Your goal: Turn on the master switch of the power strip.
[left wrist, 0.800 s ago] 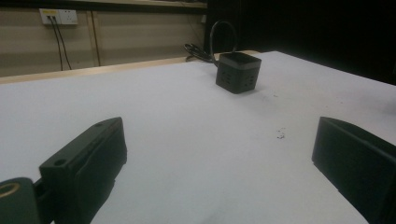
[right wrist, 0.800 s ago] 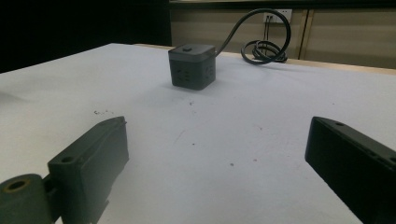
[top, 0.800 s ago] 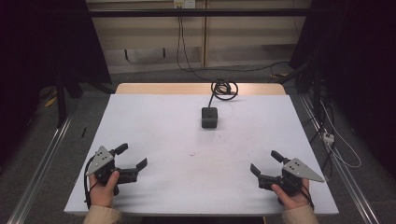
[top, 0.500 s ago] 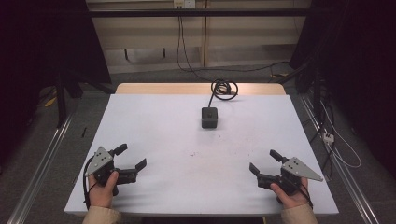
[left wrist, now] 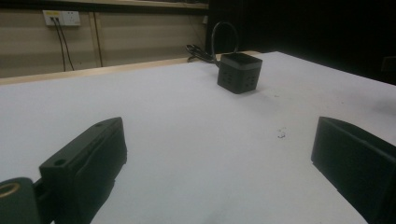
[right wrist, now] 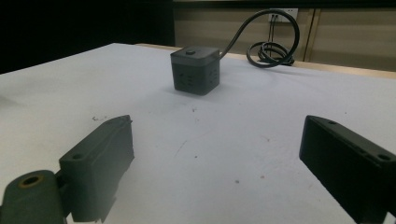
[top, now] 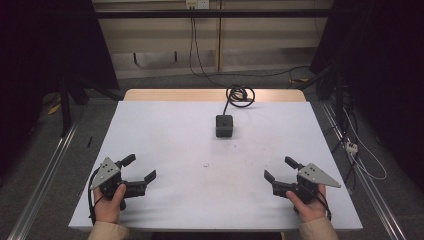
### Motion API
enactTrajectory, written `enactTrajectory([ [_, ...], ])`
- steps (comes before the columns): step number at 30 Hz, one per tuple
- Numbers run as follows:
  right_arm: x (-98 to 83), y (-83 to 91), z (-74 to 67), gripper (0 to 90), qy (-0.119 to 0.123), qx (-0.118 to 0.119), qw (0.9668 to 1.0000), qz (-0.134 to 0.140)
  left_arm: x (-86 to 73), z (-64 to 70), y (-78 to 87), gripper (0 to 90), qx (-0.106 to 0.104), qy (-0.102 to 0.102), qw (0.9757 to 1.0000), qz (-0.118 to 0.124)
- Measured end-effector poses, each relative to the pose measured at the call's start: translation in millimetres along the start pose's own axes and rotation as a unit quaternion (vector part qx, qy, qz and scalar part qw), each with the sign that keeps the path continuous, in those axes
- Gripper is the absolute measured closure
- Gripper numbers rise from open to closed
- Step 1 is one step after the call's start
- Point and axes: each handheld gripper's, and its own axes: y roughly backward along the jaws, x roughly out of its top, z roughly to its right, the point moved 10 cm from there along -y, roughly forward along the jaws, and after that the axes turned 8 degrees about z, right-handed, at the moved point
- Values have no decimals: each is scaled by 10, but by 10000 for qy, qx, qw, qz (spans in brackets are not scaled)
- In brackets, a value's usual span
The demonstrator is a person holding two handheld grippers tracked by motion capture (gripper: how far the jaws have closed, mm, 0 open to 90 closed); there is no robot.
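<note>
Black jaws stand spread wide on both tools, with nothing between them. In the high view the left gripper (top: pixel 138 168) sits at the near left of the white table (top: pixel 165 130), held by the person's left hand (top: pixel 109 200), its grey three-cornered plate turned up and outward. The right gripper (top: pixel 281 168) sits at the near right corner in the right hand (top: pixel 306 201), its jaws likewise parted over bare tabletop and pointing inward toward the middle of the table. Both grippers hover low, close to the surface; whether they touch it cannot be told.

Between and beyond them, well apart from either tool, a dark cube-shaped power socket (top: pixel 224 126) stands upright on the far half of the table, a round button on its top face and rows of slots on its sides. Its black cable (top: pixel 239 95) runs from the back and lies in a loose coil on the bare wooden strip at the table's far edge. In the right gripper view the cube (right wrist: pixel 195 70) stands ahead, centred between the two jaws; in the left gripper view it (left wrist: pixel 239 72) is ahead and to the right.
</note>
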Motion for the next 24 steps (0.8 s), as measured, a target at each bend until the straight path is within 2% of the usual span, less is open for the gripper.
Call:
enactTrajectory([
  [2, 22, -38, 0, 95, 27, 7, 10000, 11, -9, -7, 6, 29, -2, -45, 10000, -33],
  [7, 23, -164, -56, 87, 139, 142, 9997, -118, -7, -23, 26, 29, 26, 23, 10000, 7],
  [11, 17, -206, -68, 87, 214, 156, 9995, -164, -2, -26, 31, 29, 31, 16, 10000, 17],
  [14, 48, -257, -70, 87, 150, 132, 9997, -125, -1, -20, 25, 29, 22, 22, 10000, 18],
  [24, 78, -363, -83, 84, 167, 166, 9996, -163, 1, -10, 7, 29, -16, 32, 10000, 22],
])
